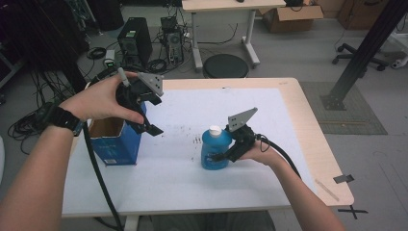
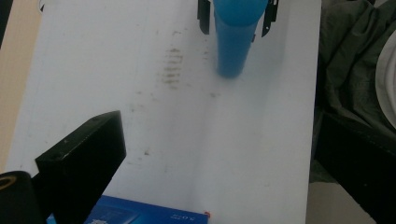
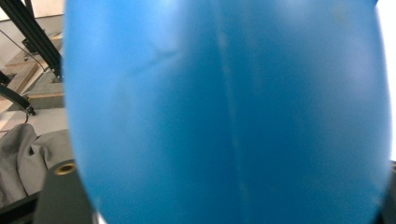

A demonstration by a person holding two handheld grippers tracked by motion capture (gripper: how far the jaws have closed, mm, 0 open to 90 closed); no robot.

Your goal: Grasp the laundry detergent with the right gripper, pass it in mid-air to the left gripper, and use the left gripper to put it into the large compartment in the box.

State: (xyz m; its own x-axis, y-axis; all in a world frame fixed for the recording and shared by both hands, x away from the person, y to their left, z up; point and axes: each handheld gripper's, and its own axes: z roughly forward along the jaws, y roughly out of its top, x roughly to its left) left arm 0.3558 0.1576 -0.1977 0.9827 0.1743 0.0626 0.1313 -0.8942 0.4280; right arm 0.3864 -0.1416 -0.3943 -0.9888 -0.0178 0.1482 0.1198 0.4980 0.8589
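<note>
Blue bottle stands upright on the worktop, long axis vertical, right between the jaws of the right hand-held gripper, which comes at it side-on; from the left hand-held gripper's view one jaw sits on each flank, though I can't tell whether the pads press yet. The right hand-held gripper is much the nearer; the left hand-held gripper hangs well apart, over the open blue box, jaws spread wide with nothing between them. Bottle: translucent blue, rounded body with a mould seam down the side, white cap.
</note>
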